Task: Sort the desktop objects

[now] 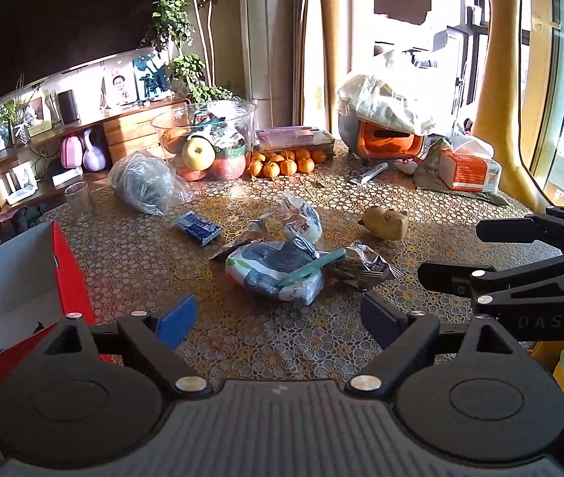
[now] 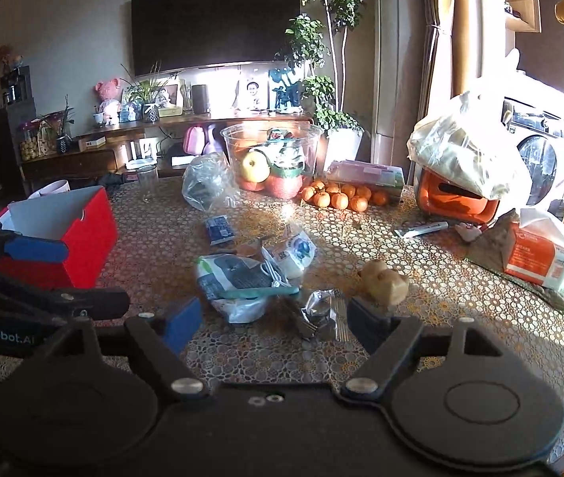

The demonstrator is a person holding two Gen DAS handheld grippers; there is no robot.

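Here, both grippers hover low over the near edge of a table point(image 1: 131, 246) covered in a gold, flower-patterned cloth. The left gripper point(image 1: 278, 318) has its blue-padded fingers spread wide with nothing between them; the right gripper point(image 2: 274, 318) is likewise spread and empty. Each shows in the other's view — the right one's side reads "DAS" in the left wrist view, and the left one's reads "GenRobot.AI" in the right wrist view.

Just beyond the fingers lies the clutter. A white-and-grey packet point(image 1: 270, 270) sits in the middle with a teal toothbrush-like stick point(image 1: 310, 266) lying across it; its print is too blurred to read. Touching its right side is a crumpled silver wrapper point(image 1: 365, 266), with lettering I cannot make out. Behind them are a small white pouch point(image 1: 302, 218) and, to the left, a blue packet point(image 1: 198, 228). A tan toy figure point(image 1: 387, 220) lies apart to the right.

At the left edge stands an open red box point(image 1: 71, 274) with a white inside. Further back are a clear glass point(image 1: 77, 200), a crinkled plastic bag point(image 1: 145, 183), a clear bowl point(image 1: 206, 139) of fruit, a row of small oranges point(image 1: 286, 161), a tube point(image 1: 369, 173) and an orange-and-white tissue pack point(image 1: 468, 169) — its label is illegible.
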